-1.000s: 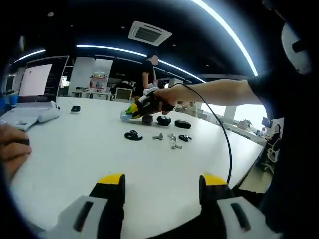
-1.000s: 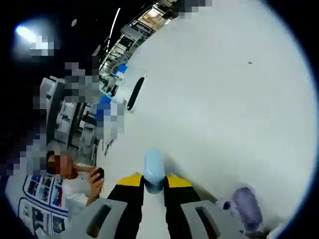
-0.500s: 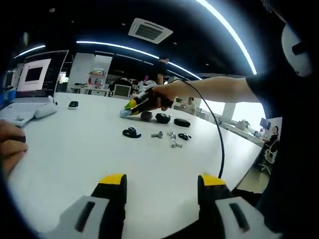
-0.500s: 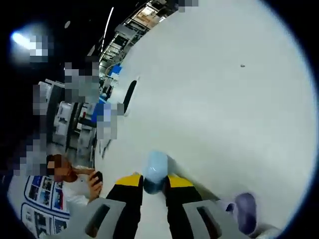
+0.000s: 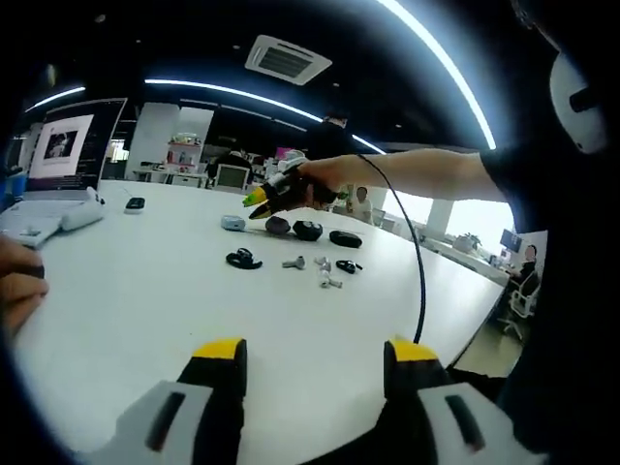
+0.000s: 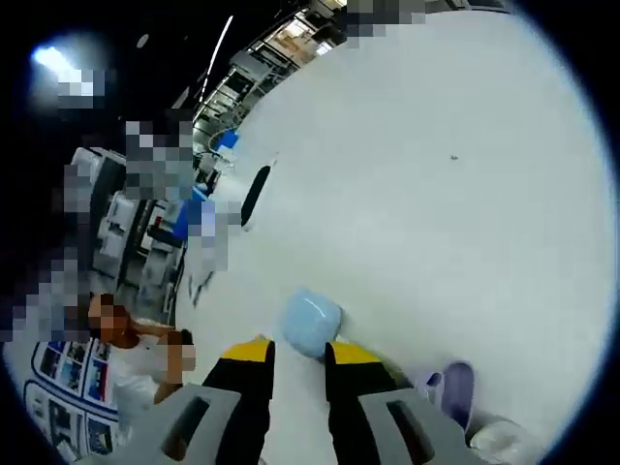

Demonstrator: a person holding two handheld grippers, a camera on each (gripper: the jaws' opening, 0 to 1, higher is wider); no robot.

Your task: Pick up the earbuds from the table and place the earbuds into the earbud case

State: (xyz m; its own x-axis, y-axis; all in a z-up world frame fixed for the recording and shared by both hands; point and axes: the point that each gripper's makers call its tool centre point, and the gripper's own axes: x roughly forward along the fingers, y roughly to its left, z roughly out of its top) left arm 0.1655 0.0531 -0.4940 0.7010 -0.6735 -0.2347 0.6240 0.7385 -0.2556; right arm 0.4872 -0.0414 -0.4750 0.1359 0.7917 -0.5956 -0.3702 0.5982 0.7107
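My left gripper (image 5: pixel 317 356) stands open low over the white table (image 5: pixel 145 300), nothing between its yellow-tipped jaws. Farther off lie white earbuds (image 5: pixel 326 272), two black earbud pairs (image 5: pixel 242 259), dark oval cases (image 5: pixel 308 230) and a light blue earbud case (image 5: pixel 232 223). A hand holds my right gripper (image 5: pixel 256 201) just above that blue case. In the right gripper view, the light blue case (image 6: pixel 310 325) lies flat on the table right past the tips of my right gripper (image 6: pixel 300 354), whose jaws stand slightly apart with nothing between them.
A purplish rounded object (image 6: pixel 455 389) lies to the right of the right jaws. A small black oval item (image 6: pixel 255 194) sits farther out on the table. A screen (image 5: pixel 63 150), a white device (image 5: pixel 53 218) and a person's hand (image 5: pixel 19 286) are at the left.
The right gripper has let go of the light blue case and risen off it; the case now lies flat on the table. The left gripper has stayed open and nearly still.
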